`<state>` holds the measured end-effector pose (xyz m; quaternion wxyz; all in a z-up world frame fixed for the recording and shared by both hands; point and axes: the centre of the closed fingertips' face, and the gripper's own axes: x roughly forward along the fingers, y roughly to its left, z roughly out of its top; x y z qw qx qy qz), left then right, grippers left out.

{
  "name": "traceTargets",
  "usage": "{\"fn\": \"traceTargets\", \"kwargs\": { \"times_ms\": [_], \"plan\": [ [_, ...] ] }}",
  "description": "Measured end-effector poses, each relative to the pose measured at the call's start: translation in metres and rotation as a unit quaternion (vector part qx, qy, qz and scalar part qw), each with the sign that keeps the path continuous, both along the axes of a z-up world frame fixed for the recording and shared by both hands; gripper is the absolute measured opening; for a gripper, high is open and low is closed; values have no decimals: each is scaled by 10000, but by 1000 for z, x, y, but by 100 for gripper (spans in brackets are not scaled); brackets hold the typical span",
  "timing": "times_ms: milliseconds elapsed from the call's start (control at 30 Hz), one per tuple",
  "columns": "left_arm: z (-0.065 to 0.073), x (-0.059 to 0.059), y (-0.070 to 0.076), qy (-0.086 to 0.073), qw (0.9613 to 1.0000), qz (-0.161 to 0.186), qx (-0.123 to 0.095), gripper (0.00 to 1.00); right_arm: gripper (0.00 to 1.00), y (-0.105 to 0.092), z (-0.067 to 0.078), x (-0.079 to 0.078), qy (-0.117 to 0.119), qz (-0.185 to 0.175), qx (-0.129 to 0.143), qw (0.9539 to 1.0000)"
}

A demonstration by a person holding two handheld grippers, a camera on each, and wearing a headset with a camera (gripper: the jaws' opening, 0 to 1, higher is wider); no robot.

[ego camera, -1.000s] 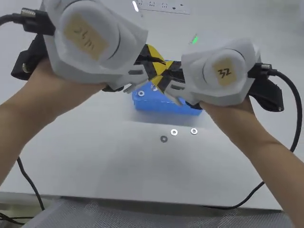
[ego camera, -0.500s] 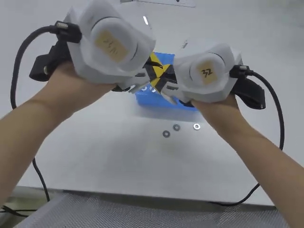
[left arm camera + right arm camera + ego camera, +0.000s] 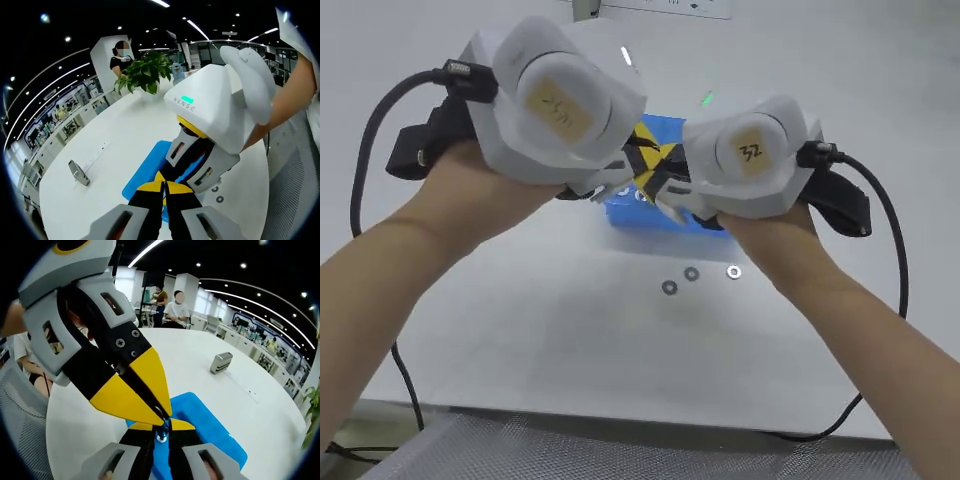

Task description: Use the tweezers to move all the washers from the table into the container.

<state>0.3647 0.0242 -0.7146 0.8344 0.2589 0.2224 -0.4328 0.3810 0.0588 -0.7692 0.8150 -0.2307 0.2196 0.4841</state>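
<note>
Table (image 3: 570, 330): white, with the blue container (image 3: 655, 216) standing on it.

Both tools are held over the container, tips close together. The left gripper (image 3: 164, 189) has its jaws pressed together. The right gripper (image 3: 161, 429) has its jaws drawn in to a thin slit. No tweezers can be made out between either pair; they may be hidden.

Three washers (image 3: 691, 273) lie loose on the table just in front of the container. One washer (image 3: 161, 438) shows against the blue beneath the right tips, apparently inside.

Judgement: the task is partly done, with at least three transfers outstanding.

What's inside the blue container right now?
One washer shows against the container's blue floor, at the right tool's tips. The left tool and right tool cover most of the inside, so any others are hidden.
</note>
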Motion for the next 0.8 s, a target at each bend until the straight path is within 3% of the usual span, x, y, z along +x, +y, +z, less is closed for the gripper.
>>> {"fn": "traceTargets", "kwargs": {
  "times_ms": [133,533,633,800],
  "plan": [
    [7,-2,0,-64,9999,-111,-39,0,6,-5,11,-3,-108,11,48,9999],
    [48,-34,-12,-335,9989,-170,-298,0,8,-15,55,-28,-189,-138,536,9983],
    [52,-42,-15,-382,9985,-214,-323,0,8,-19,58,-37,-163,-206,595,9979],
    [51,-53,-19,-290,9983,-290,-406,0,9,-25,57,-49,-75,-252,628,9977]
  ]
}}
